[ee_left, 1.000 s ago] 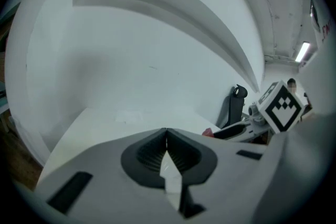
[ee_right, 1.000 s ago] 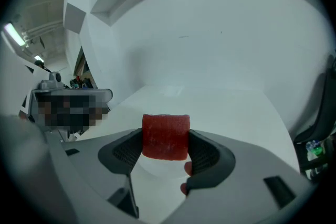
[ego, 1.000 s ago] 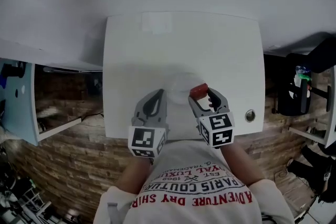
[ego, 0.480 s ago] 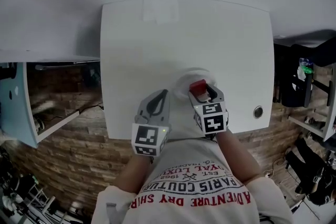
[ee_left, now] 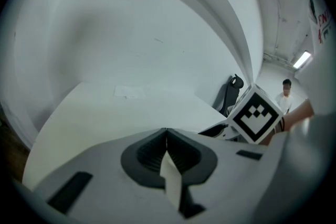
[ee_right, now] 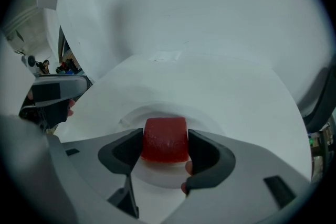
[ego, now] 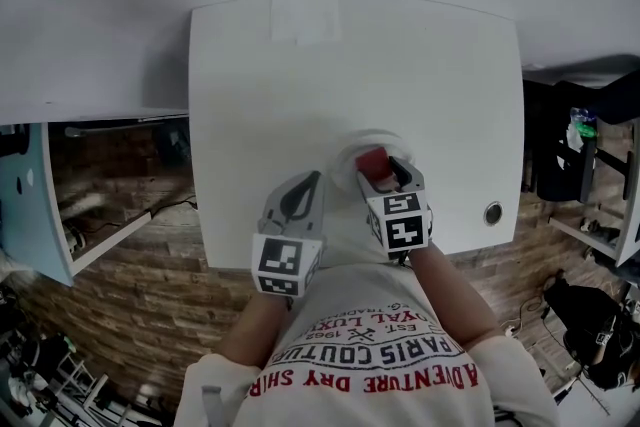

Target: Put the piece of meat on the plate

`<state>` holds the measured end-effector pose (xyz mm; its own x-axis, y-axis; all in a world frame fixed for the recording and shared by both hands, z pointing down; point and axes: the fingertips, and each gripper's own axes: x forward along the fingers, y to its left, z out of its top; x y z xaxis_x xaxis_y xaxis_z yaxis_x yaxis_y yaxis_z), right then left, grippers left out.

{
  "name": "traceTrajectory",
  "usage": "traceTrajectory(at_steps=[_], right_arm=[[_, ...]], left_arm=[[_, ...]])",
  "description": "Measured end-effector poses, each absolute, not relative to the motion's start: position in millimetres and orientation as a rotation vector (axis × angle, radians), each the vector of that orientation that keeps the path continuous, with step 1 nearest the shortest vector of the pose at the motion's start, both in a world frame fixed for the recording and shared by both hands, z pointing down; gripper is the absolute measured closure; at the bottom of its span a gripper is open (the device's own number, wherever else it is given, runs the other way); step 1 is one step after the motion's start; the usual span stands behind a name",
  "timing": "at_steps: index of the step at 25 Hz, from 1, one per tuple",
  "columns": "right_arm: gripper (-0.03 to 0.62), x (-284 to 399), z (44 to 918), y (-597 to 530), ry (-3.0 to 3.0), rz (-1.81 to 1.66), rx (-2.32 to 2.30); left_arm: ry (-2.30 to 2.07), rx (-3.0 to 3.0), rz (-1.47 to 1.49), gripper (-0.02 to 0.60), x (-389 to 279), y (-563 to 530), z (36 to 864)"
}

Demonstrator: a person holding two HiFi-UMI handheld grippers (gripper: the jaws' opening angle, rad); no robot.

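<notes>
right claw (ee_right: 165,147): we see it clamped on the piece of meat (ee_right: 165,139), one jaw on each side face, jaws about a meat-width apart.
meat: red block with a rounded top, sitting between the right claw's pads (ee_right: 128,147) near the tips and sticking out a bit past them. In the head view the meat (ego: 374,162) is at the front end of the right claw (ego: 377,167).
plate (ee_right: 157,178): white and round, directly under and ahead of the right claw's tips. The meat is over its middle area. We can't tell if the meat's underside touches the plate or sits just above it. In the head view the plate's (ego: 372,139) rim shows just beyond the claw.
left claw (ee_left: 166,134): jaws shut tip to tip, and we see nothing gripped between them. It points out over bare counter (ee_left: 105,113).
claw spacing: in the head view the left claw (ego: 308,179) is just beside the right one, on its left, roughly parallel and not touching. From the right gripper view the left claw (ee_right: 52,94) shows at the far left.
counter (ego: 350,75): white, and both claws are over its near edge. A pale paper patch (ego: 305,20) lies well ahead of both claws at the far edge. A small round fitting (ego: 492,213) is off to the right of the right claw.
marker cubes: one on each claw's rear, left (ego: 283,265) and right (ego: 403,225).
</notes>
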<state>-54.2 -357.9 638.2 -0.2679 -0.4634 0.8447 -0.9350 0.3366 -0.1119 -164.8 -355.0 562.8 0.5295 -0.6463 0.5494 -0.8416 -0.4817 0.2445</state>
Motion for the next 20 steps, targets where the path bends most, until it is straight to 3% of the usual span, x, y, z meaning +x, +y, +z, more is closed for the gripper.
traceTrajectory(at_steps=[10,15,20], right_arm=[[0.327,-53,594,-369,-1.998,0.815,1.327],[0.547,-37,538,-375,-2.108,0.777,1.476],[0.582,-24,482,-372,-2.215,0.615,1.56]], left_arm=[[-1.21,2.328,0.513,0.574,-154,-364,542],[-1.222,2.38,0.459,0.574,-144,-366,513],[-1.251,2.456,0.384,0.574,-132,-366,471]])
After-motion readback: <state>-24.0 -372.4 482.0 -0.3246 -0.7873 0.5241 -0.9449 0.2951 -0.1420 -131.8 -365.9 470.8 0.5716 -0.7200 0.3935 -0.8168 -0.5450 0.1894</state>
